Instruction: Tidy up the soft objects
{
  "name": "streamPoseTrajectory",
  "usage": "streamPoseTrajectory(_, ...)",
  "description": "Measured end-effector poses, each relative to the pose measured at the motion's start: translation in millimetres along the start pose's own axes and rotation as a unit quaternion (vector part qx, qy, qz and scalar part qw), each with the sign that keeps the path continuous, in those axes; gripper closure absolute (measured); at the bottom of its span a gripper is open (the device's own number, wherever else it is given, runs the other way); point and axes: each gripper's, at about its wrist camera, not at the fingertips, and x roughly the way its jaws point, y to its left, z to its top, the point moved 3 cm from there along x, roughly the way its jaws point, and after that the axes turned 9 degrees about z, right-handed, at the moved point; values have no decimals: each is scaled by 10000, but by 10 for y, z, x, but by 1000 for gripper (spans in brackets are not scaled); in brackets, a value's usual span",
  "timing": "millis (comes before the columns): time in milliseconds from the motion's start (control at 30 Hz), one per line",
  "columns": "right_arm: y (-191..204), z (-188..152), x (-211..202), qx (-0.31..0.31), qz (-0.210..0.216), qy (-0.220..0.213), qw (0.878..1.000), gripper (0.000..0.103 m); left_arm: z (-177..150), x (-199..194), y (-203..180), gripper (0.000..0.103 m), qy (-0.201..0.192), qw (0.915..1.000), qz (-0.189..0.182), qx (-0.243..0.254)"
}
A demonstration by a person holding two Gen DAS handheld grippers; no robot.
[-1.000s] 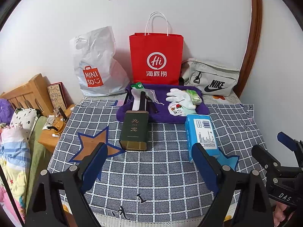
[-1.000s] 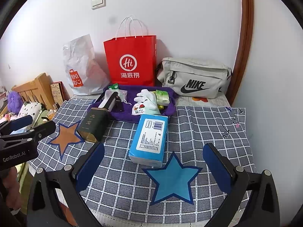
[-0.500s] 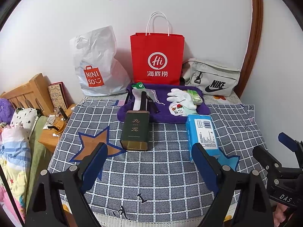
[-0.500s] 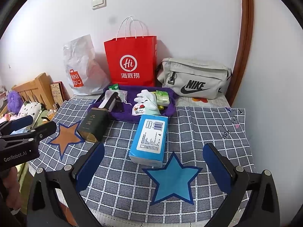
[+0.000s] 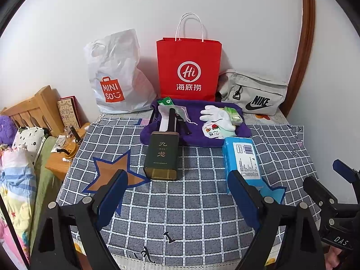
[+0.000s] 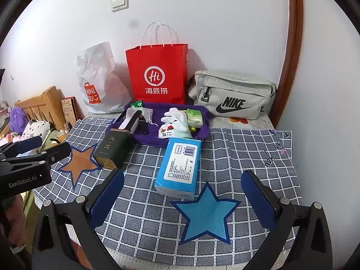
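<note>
— Checked cloth [image 6: 247,148] over the bed: blue tissue pack [image 6: 180,168] and dark tin [image 5: 160,155] lie on it, white glove [image 5: 217,117] on the purple mat [image 5: 195,139].
— Claws?
— Left gripper [image 5: 180,195] and right gripper [image 6: 183,194] both gape wide, empty, well short. Step unclear — sorting could be pending or finished.

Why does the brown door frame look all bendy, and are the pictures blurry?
Left wrist view: the fisheye lens curves the door frame and darkens the corners; the red bag is sharp. Right wrist view: same curve on the frame, and the blue tissue pack is in focus.
</note>
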Motion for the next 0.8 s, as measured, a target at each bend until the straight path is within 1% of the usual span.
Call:
streamPoseTrajectory(367,-3,48,86,11,27,33,10000,1,30,77,36,13,24,10000,17,-34)
streamPoseTrajectory(633,-16,84,153,11,34,60,10000,1,70,164,-7,13,27,10000,-9,-22)
streamPoseTrajectory(667,-21,87,169,9,42,70,10000,1,74,179,-16,13,18,10000,-15,-20)
streamPoseTrajectory(700,-20,85,186,10,47,81,10000,1,78,202,-25,9,-7,10000,-4,-14)
streamPoseTrajectory(733,-26,83,208,17,49,95,9999,1,78,245,-38,8,-18,10000,28,6)
streamPoseTrajectory(800,-45,78,270,41,57,142,9999,1,76,353,-61,8,73,10000,6,26)
